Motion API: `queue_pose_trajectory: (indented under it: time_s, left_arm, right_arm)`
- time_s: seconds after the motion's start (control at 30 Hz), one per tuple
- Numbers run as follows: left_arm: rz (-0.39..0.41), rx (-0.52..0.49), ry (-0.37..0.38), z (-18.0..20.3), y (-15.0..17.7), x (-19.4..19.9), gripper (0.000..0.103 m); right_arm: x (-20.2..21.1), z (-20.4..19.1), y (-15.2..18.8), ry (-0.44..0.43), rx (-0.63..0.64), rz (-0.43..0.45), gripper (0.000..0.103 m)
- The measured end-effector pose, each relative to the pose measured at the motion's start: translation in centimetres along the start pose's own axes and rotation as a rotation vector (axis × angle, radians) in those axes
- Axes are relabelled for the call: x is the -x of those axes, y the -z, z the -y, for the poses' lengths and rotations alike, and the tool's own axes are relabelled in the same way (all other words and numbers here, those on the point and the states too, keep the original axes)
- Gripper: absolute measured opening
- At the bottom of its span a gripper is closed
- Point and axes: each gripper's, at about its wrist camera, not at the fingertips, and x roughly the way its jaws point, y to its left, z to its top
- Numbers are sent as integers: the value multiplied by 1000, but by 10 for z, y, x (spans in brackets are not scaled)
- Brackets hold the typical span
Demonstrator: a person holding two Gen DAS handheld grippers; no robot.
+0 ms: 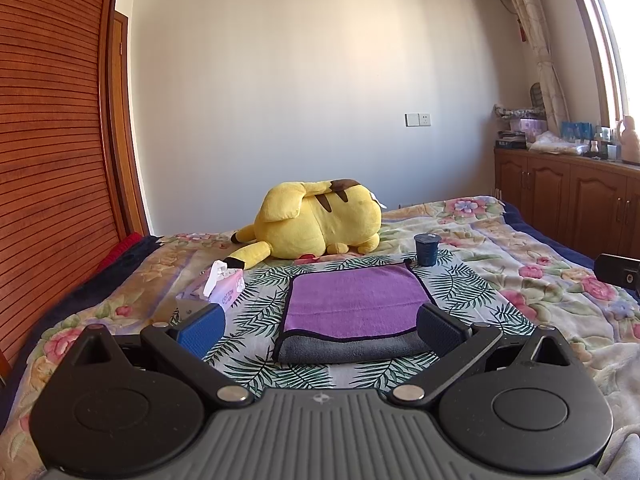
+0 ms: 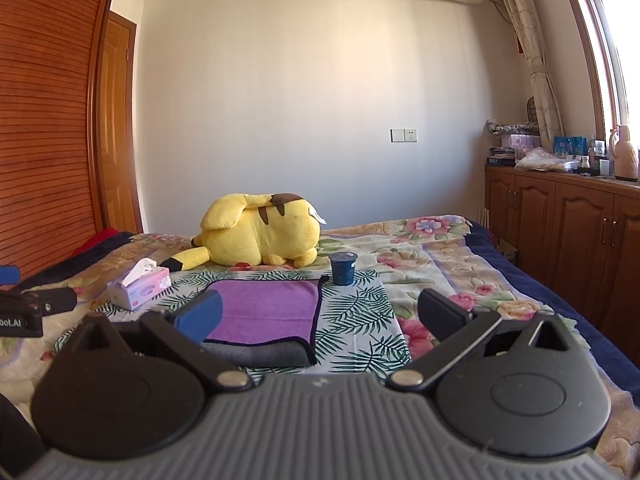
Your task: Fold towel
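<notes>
A purple towel [image 1: 354,300] with a grey underside and dark trim lies folded on a palm-leaf cloth [image 1: 460,284] on the bed. It also shows in the right wrist view [image 2: 264,308], with its grey fold at the near edge. My left gripper [image 1: 320,330] is open and empty, hovering just short of the towel's near edge, its fingers wider than the towel. My right gripper [image 2: 320,316] is open and empty, right of the left one; its left finger [image 2: 198,316] overlaps the towel in view.
A yellow plush toy [image 1: 320,220] lies behind the towel. A dark blue cup [image 1: 427,249] stands at the towel's far right corner. A pink tissue box [image 1: 218,286] sits to its left. Wooden cabinets [image 2: 568,240] line the right wall, a wooden wardrobe [image 1: 52,160] the left.
</notes>
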Motion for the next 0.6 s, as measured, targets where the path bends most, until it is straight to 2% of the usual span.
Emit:
queue_pose_trajectory:
  time_s: [0.6]
  left_arm:
    - [1,-5,-4,0,1,-1,87]
  right_arm:
    - [1,0,0,0,-1,0,103]
